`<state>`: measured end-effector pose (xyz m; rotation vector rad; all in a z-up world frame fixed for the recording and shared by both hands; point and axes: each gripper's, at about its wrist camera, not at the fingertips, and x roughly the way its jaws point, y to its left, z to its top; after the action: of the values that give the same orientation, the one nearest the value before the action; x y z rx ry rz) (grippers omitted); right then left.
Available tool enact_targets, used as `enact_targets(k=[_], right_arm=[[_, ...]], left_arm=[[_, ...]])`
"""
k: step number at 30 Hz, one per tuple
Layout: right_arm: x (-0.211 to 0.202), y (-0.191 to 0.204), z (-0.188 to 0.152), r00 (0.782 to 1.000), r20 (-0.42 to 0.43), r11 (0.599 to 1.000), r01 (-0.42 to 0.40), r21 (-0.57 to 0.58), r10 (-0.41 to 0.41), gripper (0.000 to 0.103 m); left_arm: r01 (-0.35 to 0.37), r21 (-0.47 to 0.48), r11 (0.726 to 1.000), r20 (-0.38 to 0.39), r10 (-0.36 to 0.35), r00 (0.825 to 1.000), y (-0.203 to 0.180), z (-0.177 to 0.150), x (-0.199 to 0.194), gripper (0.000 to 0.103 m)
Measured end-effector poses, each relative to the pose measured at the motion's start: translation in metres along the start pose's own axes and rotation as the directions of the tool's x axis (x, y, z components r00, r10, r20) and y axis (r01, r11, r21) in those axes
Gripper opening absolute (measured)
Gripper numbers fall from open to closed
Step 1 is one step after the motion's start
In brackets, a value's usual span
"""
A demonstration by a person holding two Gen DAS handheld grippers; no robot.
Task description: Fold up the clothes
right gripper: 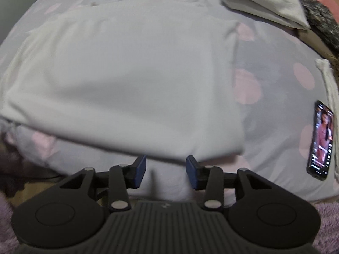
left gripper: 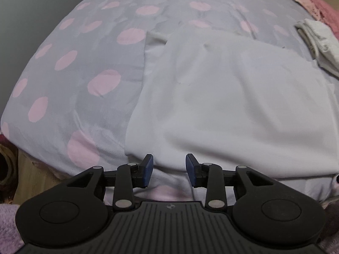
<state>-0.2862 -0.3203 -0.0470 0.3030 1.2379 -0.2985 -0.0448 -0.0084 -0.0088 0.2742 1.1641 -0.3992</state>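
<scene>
My left gripper (left gripper: 169, 170) has its jaws wide apart, holding nothing. My right gripper (right gripper: 166, 171) is the same, wide and empty. The white cloth (left gripper: 222, 97) lies spread on the bed cover (left gripper: 74, 67), which is grey with pink dots. Both grippers sit at the cloth's near edge. A folded white piece (right gripper: 262, 2) lies far off. A phone (right gripper: 321, 139) glows on the bed to my right.

Both wrist views face the same white garment (left gripper: 222, 97) closely.
</scene>
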Motion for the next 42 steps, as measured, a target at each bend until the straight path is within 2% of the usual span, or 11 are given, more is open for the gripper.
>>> enact_targets(k=[3, 7, 11, 14, 17, 20, 24, 28, 37, 42], right_arm=[[-0.01, 0.004, 0.002, 0.999, -0.012, 0.999, -0.05, -0.019, 0.05, 0.049], [-0.02, -0.004, 0.018, 0.998, 0.032, 0.999, -0.05, -0.012, 0.05, 0.055], [-0.021, -0.029, 0.046, 0.994, 0.089, 0.995, -0.069, 0.076, 0.062, 0.066], [-0.014, -0.047, 0.064, 0.988, 0.143, 0.985, -0.073, 0.158, 0.051, 0.067], [-0.009, -0.059, 0.077, 0.972, 0.232, 0.977, -0.071, 0.203, 0.023, 0.068], [-0.003, -0.068, 0.086, 0.947, 0.321, 0.976, -0.065, 0.208, -0.005, 0.069], [0.013, -0.085, 0.088, 0.928, 0.373, 0.969, -0.075, 0.237, -0.019, 0.071], [0.035, -0.105, 0.088, 0.931, 0.364, 0.948, -0.099, 0.304, -0.02, 0.071], [0.06, -0.137, 0.097, 0.941, 0.333, 0.899, -0.2, 0.39, 0.065, 0.073], [0.083, -0.135, 0.107, 0.959, 0.268, 0.9, -0.193, 0.39, 0.09, 0.071]], left_arm=[[0.048, -0.003, 0.999, 0.03, -0.048, 0.998, -0.003, 0.008, -0.007, 0.041], [0.062, -0.007, 0.998, 0.069, -0.061, 0.996, -0.008, 0.024, -0.007, 0.042], [0.072, -0.012, 0.997, 0.096, -0.07, 0.993, -0.016, 0.044, 0.001, 0.043], [0.085, 0.0, 0.996, 0.121, -0.084, 0.989, -0.027, 0.059, 0.013, 0.043], [0.099, 0.033, 0.995, 0.156, -0.103, 0.982, -0.041, 0.068, 0.026, 0.043], [0.119, 0.087, 0.989, 0.207, -0.135, 0.969, -0.054, 0.069, 0.036, 0.043], [0.105, 0.112, 0.988, 0.194, -0.125, 0.973, -0.065, 0.07, 0.055, 0.043], [0.097, 0.111, 0.989, 0.167, -0.115, 0.979, -0.07, 0.073, 0.071, 0.043], [0.084, 0.088, 0.993, 0.114, -0.094, 0.989, -0.072, 0.08, 0.1, 0.044], [0.065, 0.115, 0.991, 0.122, -0.08, 0.989, -0.076, 0.082, 0.106, 0.046]])
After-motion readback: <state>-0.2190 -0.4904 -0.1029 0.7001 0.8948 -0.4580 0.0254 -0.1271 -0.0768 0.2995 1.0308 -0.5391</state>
